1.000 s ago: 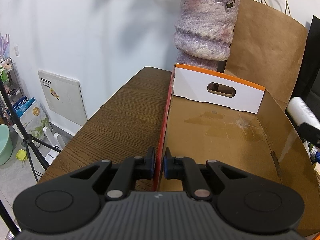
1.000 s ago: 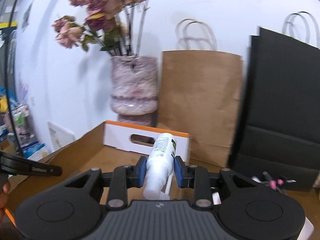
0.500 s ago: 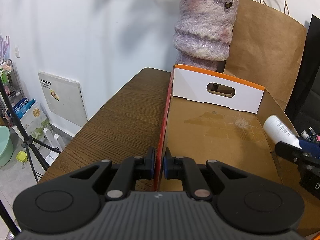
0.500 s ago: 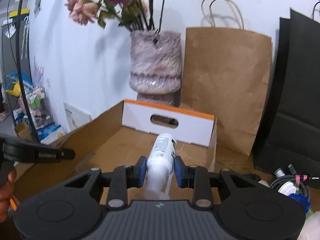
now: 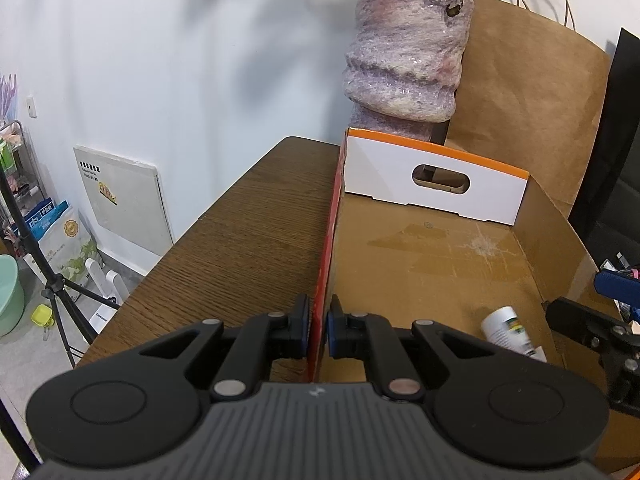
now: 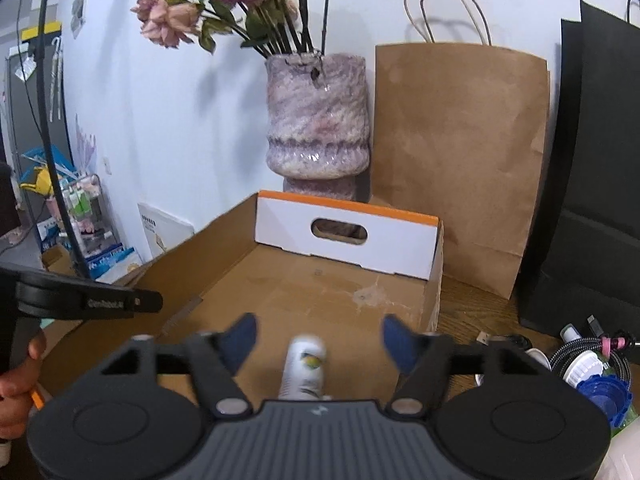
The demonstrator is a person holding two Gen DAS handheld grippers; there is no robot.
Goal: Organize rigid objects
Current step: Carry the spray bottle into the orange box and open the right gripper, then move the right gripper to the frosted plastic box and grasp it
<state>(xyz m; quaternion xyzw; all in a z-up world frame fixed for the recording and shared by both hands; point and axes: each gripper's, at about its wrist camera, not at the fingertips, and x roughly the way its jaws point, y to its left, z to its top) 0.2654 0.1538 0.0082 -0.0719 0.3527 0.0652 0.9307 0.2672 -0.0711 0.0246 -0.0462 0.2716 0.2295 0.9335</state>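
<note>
My right tongs (image 6: 319, 340) are opening now, blue pads spreading to either side of the lower middle of the right-wrist view. The white bottle (image 6: 304, 372) is lying between them w/o either pad touching it, so I'm judging it's released and resting on the box floor, at the bottom centre of that frame. In the left-wrist view the same bottle (image 5: 510, 334) is showing at lower right, on its side, near the right wall of the box and close to the near end.

My left tongs (image 5: 318, 330) are narrow, clamped on the red-edged left wall of the cardboard box (image 5: 326, 264), one pad outside, one inside, at lower centre of the frame. I'm prob. holding that wall so the box isn't sliding or folding while things drop in. The person's hand (image 6: 20, 372) is gripping the left handle at the lower left edge of the right-wrist view.

Going outward: the box is sitting on the wooden counter (image 5: 248, 232), its white end panel w/ orange rim and cut-out handle at upper centre. The rest of the box floor is bare, so I'm judging the sorting is at an early stage. Behind it the mottled purple vase (image 6: 316, 116) w/ dried flowers is standing, a brown paper bag (image 6: 460, 160) just to its right. At the lower right of the right-wrist view, outside the box, a cluster of small items (image 6: 588, 368) (caps, cable) is waiting on the counter, likely next to go in.
</note>
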